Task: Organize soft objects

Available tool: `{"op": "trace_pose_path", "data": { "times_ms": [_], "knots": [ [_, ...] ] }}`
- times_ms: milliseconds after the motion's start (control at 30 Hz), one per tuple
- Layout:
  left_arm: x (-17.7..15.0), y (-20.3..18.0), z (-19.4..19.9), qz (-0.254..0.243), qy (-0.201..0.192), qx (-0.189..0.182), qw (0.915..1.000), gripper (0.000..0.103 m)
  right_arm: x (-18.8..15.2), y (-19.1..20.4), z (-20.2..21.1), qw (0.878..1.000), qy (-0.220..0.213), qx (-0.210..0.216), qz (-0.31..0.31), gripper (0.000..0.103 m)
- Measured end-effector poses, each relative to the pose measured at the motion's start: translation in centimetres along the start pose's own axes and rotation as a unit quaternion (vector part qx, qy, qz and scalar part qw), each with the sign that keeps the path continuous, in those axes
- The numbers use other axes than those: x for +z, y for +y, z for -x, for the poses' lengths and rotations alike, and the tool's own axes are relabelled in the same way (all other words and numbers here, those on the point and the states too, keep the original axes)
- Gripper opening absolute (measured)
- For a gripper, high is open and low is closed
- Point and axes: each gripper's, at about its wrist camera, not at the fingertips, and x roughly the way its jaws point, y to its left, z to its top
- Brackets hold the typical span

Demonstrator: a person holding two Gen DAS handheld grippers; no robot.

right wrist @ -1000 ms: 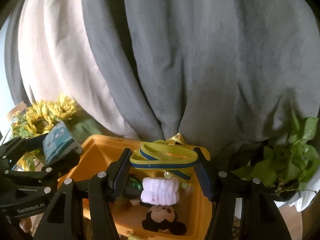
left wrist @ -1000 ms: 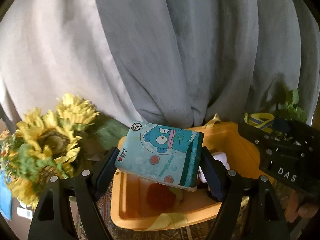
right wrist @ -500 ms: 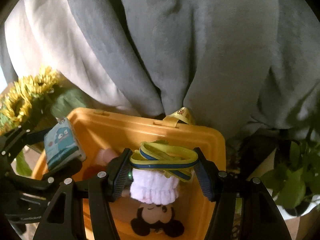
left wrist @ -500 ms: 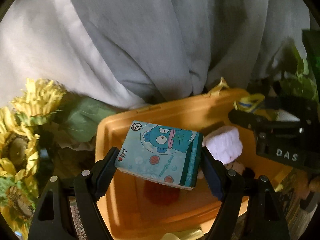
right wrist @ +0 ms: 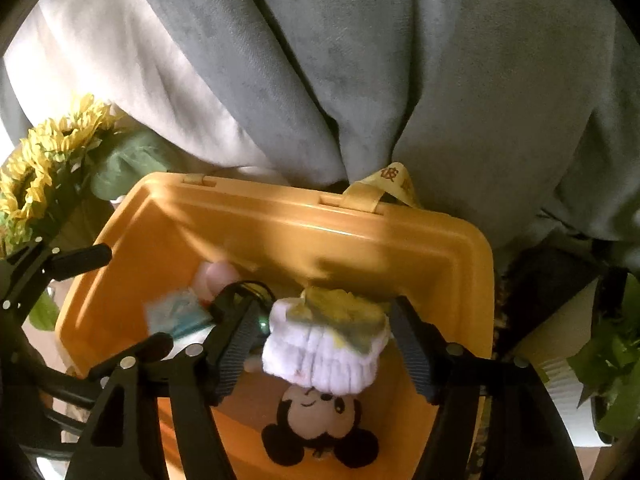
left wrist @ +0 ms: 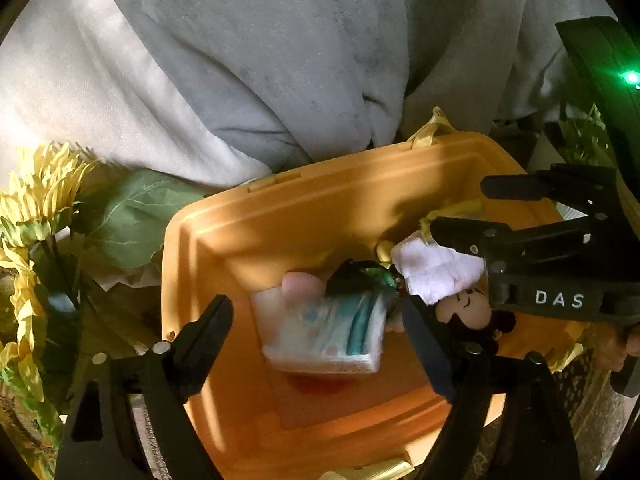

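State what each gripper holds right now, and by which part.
Nothing. The left gripper is open above the blue tissue pack in the orange plastic bin; the right gripper is open, the yellow band blurred between its fingers.

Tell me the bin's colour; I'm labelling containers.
Orange-yellow bin, clearest in the right wrist view.

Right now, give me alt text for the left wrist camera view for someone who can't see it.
The open left gripper hangs over an orange plastic bin, with a blue cartoon tissue pack, blurred, in the bin between its spread fingers. The right gripper reaches in beside a white knit item and a Mickey Mouse plush. Artificial sunflowers stand left; grey curtain behind.
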Motion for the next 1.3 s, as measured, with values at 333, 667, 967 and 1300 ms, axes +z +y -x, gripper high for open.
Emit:
{"op": "trace_pose_path", "data": {
  "times_ms": [333, 667, 967, 1300],
  "knots": [
    [-0.6, -0.1, 1.1, 0.013, -0.008, 0.013, 0.9998, 0.090, -1.1, 0.1, 1.9, 1.000, -0.003, -0.016, -0.001, 0.069],
    [-3.2, -0.4, 6.2, 0.077, -0.045, 0.052, 0.9947, 0.094, -3.7, 1.8, 7.2, 0.999, -0.042, -0.032, -0.003, 0.069],
    [-7.1, -1.1, 13.2, 0.113, -0.106, 0.100, 0.9828, 0.099, -7.7, 4.4, 13.5, 0.994, -0.091, -0.056, -0.017, 0.069],
    [-12.6, -1.2, 20.0, 0.125, -0.166, 0.109, 0.9721, 0.103, -14.0, 8.4, 20.0, 0.985, -0.141, -0.084, -0.054, 0.077]
  ]
}}
